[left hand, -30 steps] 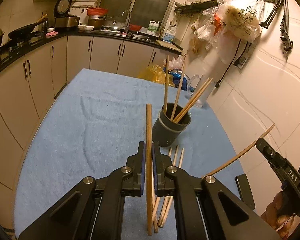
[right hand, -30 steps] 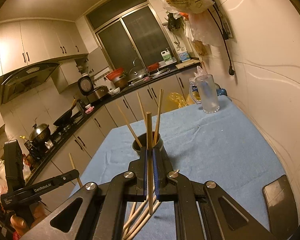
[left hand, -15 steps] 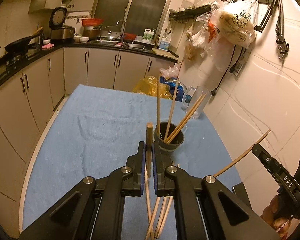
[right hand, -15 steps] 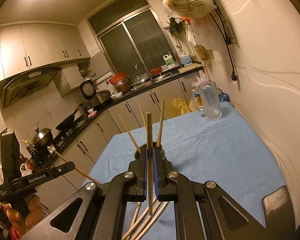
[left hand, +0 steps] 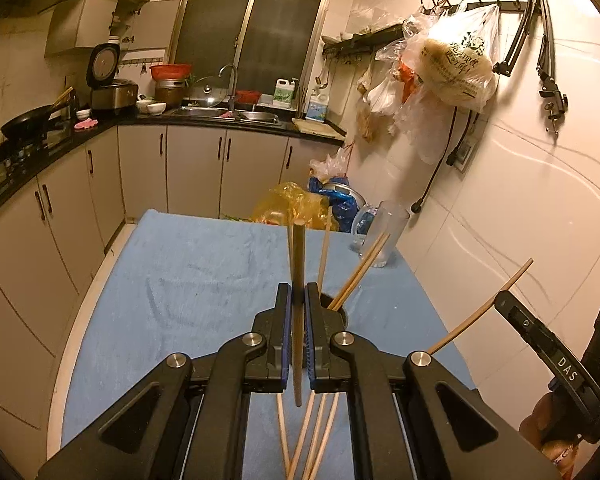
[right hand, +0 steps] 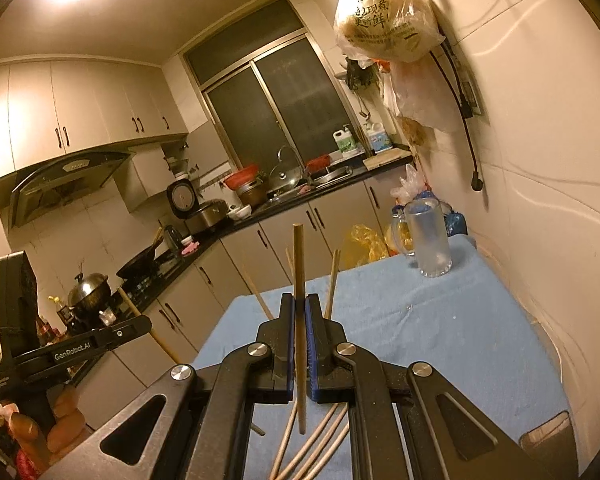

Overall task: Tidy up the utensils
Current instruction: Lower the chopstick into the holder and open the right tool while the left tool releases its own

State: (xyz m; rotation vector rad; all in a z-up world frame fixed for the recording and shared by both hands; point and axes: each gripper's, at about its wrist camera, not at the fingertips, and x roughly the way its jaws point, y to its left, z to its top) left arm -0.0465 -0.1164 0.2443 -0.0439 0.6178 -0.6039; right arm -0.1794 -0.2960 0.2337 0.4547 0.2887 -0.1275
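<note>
Reading "DAS" (white) – right tongs – pinching chopstick.

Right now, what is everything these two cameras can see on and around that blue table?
blue cloth-covered table: one, blue, centre of the kitchen.
dark round utensil holder: one, dark grey, on the cloth just behind the left gripper, mostly hidden.
wooden chopsticks in the holder: several, tan, leaning outward.
loose wooden chopsticks: about four, tan, lying on the cloth under the grippers.
frosted glass mug: one, clear, far corner by the wall.
yellow plastic bag: one, beyond the table's far edge.
hanging bag of bread: one, clear plastic, on wall hooks.
left gripper: black, shut on one upright chopstick.
right gripper: black, shut on another chopstick.
</note>
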